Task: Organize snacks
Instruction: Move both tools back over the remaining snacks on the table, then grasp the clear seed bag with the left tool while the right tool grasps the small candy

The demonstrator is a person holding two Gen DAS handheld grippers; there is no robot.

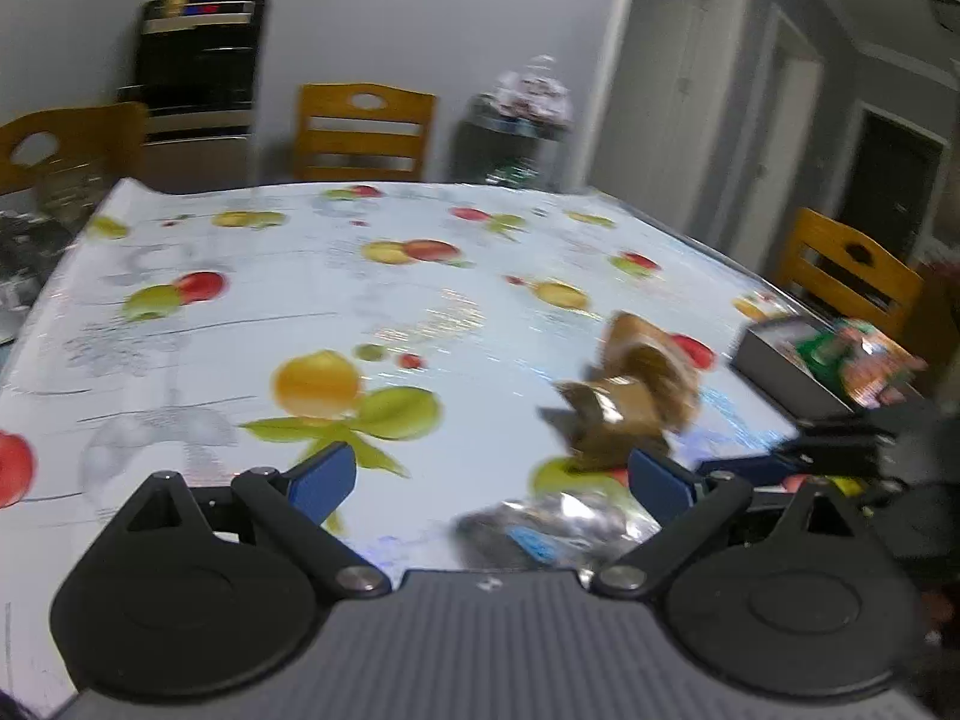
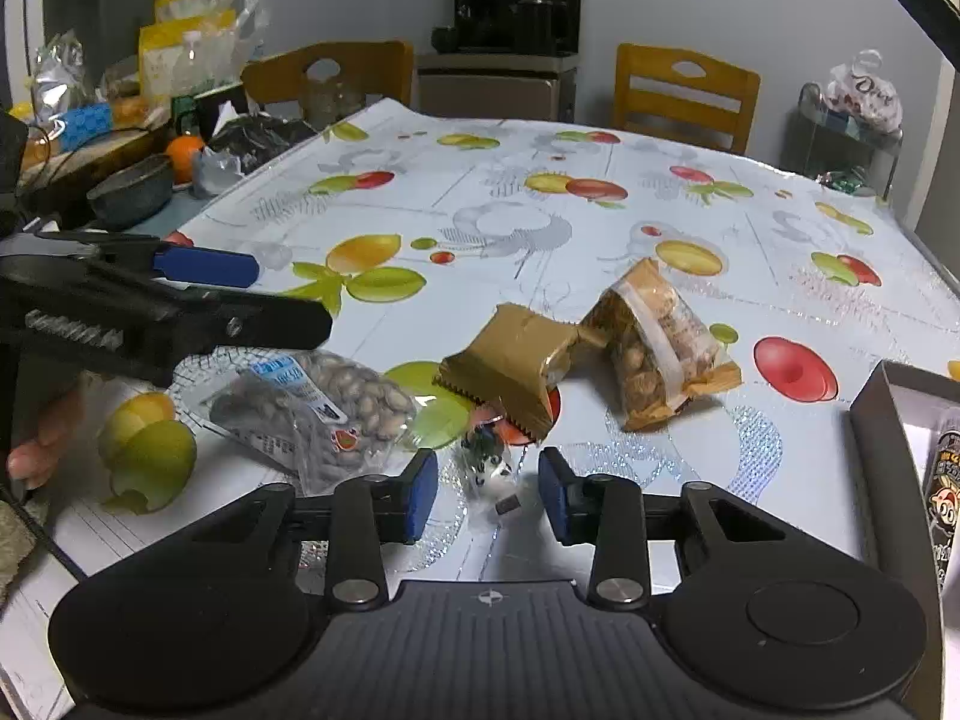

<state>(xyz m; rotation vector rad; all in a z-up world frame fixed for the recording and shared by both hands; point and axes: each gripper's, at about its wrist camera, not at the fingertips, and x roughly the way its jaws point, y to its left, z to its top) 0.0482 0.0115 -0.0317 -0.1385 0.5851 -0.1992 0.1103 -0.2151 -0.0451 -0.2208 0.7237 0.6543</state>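
- Seen from the right wrist, the left gripper (image 2: 240, 294) comes in from nine o'clock, lying nearly level above the clear bag of nuts (image 2: 312, 408); its blue pad points toward three o'clock. In its own view its jaws stand wide apart with nothing clamped, the nut bag (image 1: 552, 522) lying under the gap toward the right-hand pad.
- The nut bag lies flat on the fruit-print tablecloth (image 2: 540, 180), its long axis running from about ten o'clock to four o'clock, at ten o'clock from the right gripper's tips.
- The right gripper (image 2: 487, 495) has its blue pads partly closed, a gap showing on either side of a small clear-wrapped sweet (image 2: 489, 468); the pads do not visibly press on it, so I judge it not yet gripped. The sweet sits between the tips, just toward twelve o'clock, its long axis roughly twelve to six, along the fingers. The right gripper is plainly the nearer one.
- At twelve o'clock, just beyond the sweet, lies a gold foil packet (image 2: 510, 360), its serrated end pointing toward six o'clock, close to the sweet.
- At one o'clock a see-through packet of biscuits (image 2: 654, 348) stands tent-like, touching the gold one.
- At three o'clock, at the table's edge, sits an open box (image 2: 882, 432) already holding a printed snack: likely where the sweet goes.
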